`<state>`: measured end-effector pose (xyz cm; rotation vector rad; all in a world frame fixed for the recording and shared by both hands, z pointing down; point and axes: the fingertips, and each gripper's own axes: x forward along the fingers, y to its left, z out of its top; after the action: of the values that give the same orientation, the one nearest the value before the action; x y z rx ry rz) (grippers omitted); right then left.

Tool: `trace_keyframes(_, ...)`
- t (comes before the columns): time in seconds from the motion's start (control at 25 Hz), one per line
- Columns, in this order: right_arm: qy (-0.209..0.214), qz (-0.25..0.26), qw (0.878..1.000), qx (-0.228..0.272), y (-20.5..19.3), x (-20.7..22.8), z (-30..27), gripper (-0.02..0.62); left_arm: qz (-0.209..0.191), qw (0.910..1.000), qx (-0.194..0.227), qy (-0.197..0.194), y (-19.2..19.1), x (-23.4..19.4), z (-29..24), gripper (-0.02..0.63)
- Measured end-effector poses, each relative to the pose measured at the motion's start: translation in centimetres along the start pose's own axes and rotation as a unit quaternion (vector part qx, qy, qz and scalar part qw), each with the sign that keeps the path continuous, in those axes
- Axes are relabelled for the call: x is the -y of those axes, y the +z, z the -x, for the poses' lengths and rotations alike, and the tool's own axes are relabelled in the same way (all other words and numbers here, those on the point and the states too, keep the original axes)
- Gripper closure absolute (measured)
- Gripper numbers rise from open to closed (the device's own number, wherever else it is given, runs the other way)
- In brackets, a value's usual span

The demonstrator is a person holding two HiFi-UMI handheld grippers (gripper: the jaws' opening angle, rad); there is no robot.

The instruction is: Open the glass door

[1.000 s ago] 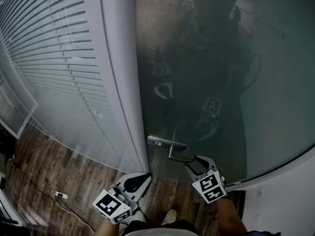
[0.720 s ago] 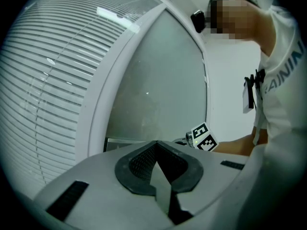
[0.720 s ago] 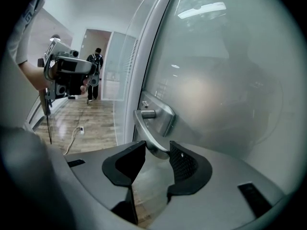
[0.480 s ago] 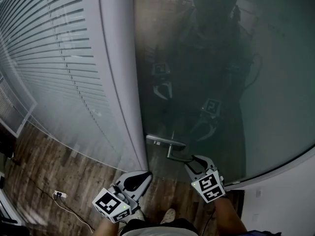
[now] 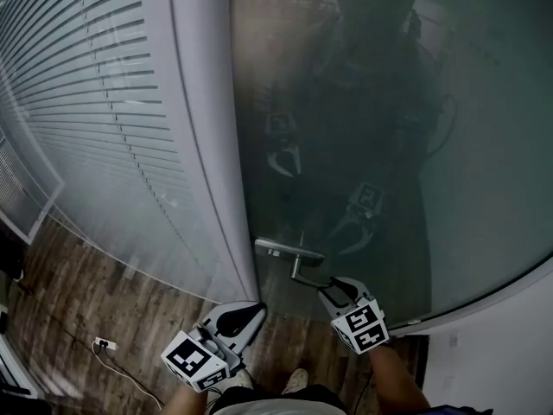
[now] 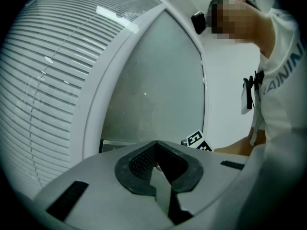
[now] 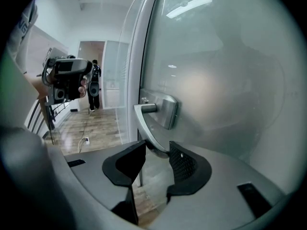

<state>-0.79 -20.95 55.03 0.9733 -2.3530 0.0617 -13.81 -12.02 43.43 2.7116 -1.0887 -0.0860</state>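
The frosted glass door (image 5: pixel 371 119) stands shut against its white frame post (image 5: pixel 207 162). Its metal lever handle (image 5: pixel 302 264) juts from a plate at the door's left edge. My right gripper (image 5: pixel 331 285) is on the lever's free end. In the right gripper view the handle (image 7: pixel 146 123) curves down between the pads of the right gripper (image 7: pixel 157 159); the jaws have just been closing and now bear on its tip. My left gripper (image 5: pixel 251 311) hangs low to the left of the door, pads (image 6: pixel 144 159) together and nothing in them.
Slatted blinds behind glass (image 5: pixel 95 102) fill the left side. Wood floor (image 5: pixel 104 301) lies below, with a floor socket and cable (image 5: pixel 105 344). A white wall (image 5: pixel 492 344) borders the door at the right. Far off, a person stands in a corridor (image 7: pixel 94 87).
My right gripper has slid further onto the handle's end and sunk slightly, its jaws narrowing around it. The left gripper has stayed where it was.
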Motion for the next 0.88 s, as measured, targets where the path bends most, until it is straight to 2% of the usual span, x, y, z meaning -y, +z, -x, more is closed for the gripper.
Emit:
trace_keyframes(0.32,0.013,-0.051,0.999,0.010,-1.5,-0.3,-1.4,0.442,0.004,1.0000,0.000,0.001,-0.8,0.1,-0.1,0.606)
trace_keyframes(0.88,0.012,-0.019,1.000,-0.018,0.4,1.7,-1.8,0.443,0.008,0.9999,-0.004,0.005,0.6,0.0,-0.1,0.606)
